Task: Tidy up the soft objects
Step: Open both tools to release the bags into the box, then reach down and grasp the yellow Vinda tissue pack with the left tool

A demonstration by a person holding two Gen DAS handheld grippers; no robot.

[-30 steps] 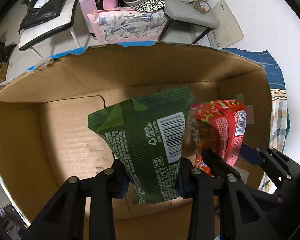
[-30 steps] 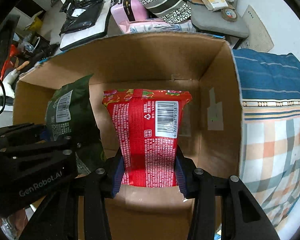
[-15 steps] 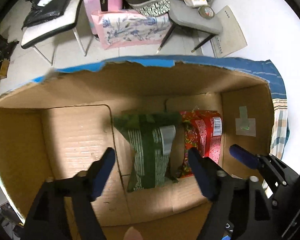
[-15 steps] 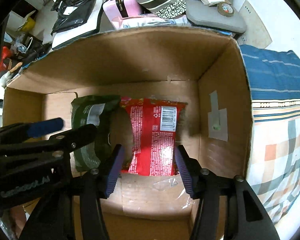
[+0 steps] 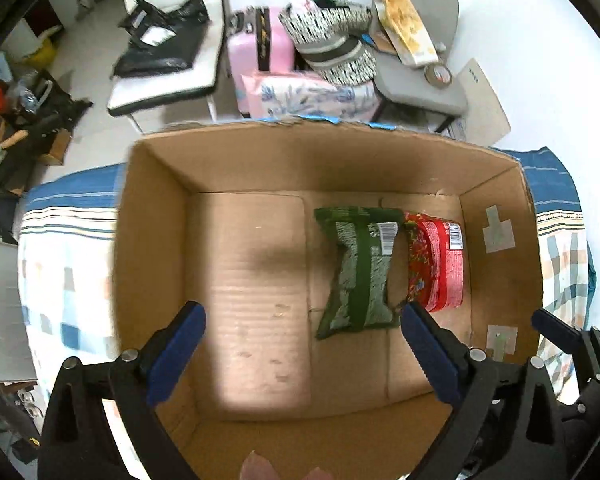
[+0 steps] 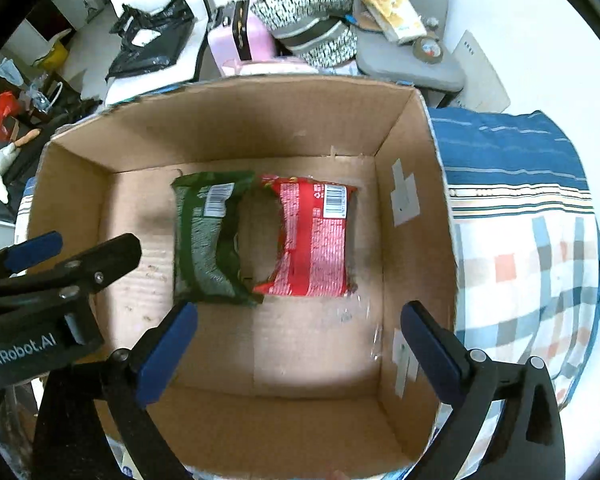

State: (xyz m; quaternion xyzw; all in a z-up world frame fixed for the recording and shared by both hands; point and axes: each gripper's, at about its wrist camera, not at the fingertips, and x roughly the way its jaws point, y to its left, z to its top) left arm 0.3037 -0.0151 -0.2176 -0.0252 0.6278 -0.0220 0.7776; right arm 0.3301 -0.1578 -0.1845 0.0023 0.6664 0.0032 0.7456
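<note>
A green snack bag point(image 5: 362, 268) and a red snack bag point(image 5: 436, 262) lie side by side on the floor of an open cardboard box point(image 5: 156, 240), toward its right side. They also show in the right wrist view, the green bag point(image 6: 206, 240) left of the red bag point(image 6: 314, 240). My left gripper point(image 5: 300, 354) is open and empty, above the box's near side. My right gripper point(image 6: 298, 354) is open and empty, above the box, just right of the left gripper point(image 6: 56, 264).
The box point(image 6: 416, 216) stands on a blue and plaid cloth point(image 6: 524, 240). Beyond it are a white chair with a black bag point(image 5: 160, 48), a pink suitcase point(image 5: 260, 44), a floral cushion point(image 5: 312, 94) and a grey chair with clutter point(image 5: 416, 56).
Both grippers opened and let go of the green and red bags, which now lie on the box floor. Both grippers rose and pulled back from the box.
</note>
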